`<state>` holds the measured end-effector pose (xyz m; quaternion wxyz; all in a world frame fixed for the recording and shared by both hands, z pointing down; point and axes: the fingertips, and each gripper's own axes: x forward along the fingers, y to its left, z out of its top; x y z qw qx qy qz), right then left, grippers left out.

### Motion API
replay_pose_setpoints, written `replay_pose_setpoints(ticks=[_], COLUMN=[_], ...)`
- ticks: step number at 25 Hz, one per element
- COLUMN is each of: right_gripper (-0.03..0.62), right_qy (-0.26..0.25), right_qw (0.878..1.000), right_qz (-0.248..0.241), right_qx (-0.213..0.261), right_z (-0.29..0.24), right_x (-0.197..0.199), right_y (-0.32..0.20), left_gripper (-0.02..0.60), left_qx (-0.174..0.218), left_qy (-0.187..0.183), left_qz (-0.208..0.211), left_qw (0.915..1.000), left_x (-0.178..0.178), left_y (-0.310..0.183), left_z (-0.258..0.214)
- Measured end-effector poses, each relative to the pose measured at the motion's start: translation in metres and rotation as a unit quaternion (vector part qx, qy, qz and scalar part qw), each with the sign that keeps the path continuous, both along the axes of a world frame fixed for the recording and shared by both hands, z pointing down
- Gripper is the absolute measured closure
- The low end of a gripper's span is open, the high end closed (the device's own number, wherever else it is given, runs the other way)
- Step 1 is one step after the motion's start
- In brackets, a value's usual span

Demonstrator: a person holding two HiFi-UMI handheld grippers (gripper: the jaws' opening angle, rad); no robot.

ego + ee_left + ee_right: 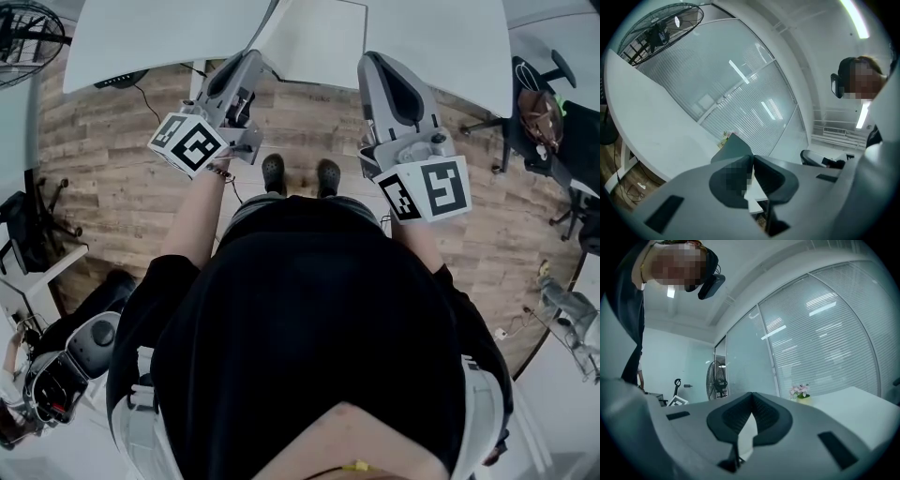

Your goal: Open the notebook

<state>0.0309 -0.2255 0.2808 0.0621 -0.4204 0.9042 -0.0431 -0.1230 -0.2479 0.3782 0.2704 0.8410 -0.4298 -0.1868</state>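
Our left tool (751, 157) and right tool (751, 395), pressed together and empty, face the table (141, 37); we should spread one at the notebook's cover.

Left gripper (247, 67) and right gripper (379, 67) sit side by side, tips at the near edge of the table (150, 37), with an open lane of wood floor (122, 187) between and under them. Ahead, the white top runs wide and open; a small pot of flowers (800, 391) stands far back by the glass wall. A fan (23, 33) guards the far left corner, well clear. Right of the table's edge, office chairs (539, 108) crowd the floor. Grey equipment (70, 361) blocks the rear left.
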Motion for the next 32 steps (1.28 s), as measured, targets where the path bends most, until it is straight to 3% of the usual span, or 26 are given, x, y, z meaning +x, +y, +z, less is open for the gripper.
replay_pose_setpoints(ticks=[11, 32], right_gripper=[0.589, 0.589], right_qy=[0.005, 0.013], right_qw=[1.0, 1.0], right_qz=[-0.003, 0.012], right_qx=[-0.004, -0.013], right_z=[0.002, 0.012], right_x=[-0.024, -0.061], right_y=[0.002, 0.005], left_gripper=[0.543, 0.543], left_qx=[-0.016, -0.065], left_qy=[-0.004, -0.017], left_qz=[-0.025, -0.018], left_qw=[0.9996, 0.9976], left_x=[-0.04, -0.083], left_y=[0.001, 0.001], left_z=[0.014, 0.057])
